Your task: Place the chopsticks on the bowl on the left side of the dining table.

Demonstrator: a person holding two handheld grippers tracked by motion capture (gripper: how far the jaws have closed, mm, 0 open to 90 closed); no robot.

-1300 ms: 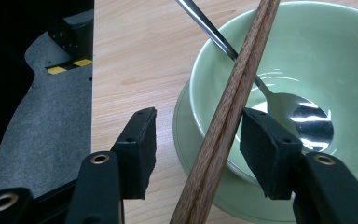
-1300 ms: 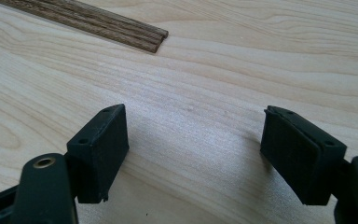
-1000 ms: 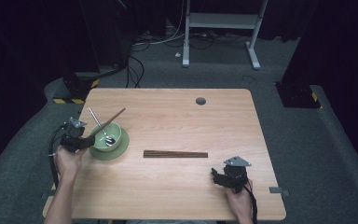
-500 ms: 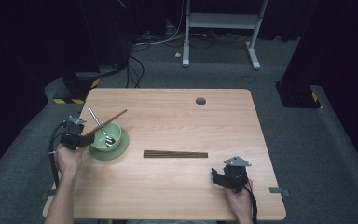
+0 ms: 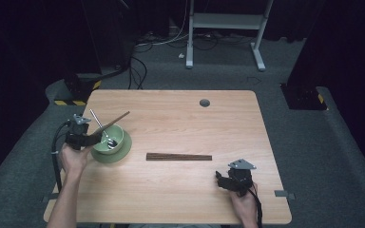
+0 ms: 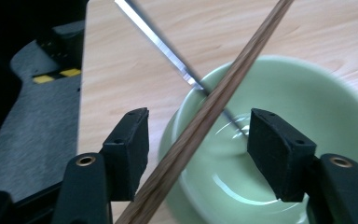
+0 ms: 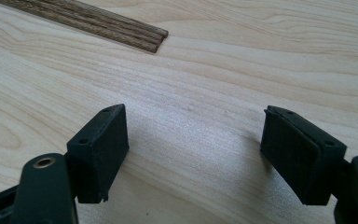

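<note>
Little has changed since the earlier frames: both hands stay where they were. The right gripper (image 5: 228,181) rests near the table's (image 5: 180,114) front edge, jaws wide and empty (chopsticks (image 5: 178,156) lie beyond). The left gripper (image 6: 198,140), jaws spread, hovers at the green bowl (image 5: 108,140); a single chopstick (image 6: 214,105) crosses between them, over the spoon (image 6: 168,51).

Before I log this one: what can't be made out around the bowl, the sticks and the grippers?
- Spoon bowl end: left gripper view, hidden behind the crossing chopstick.
- Chopstick's lower end: same view, cut off by the bottom edge.
- Bowl: right rim cut off by the frame edge.
- Chopsticks on the table: right gripper view, cut off at top left; count unclear.
- Left gripper jaws: high view, too small.
</note>
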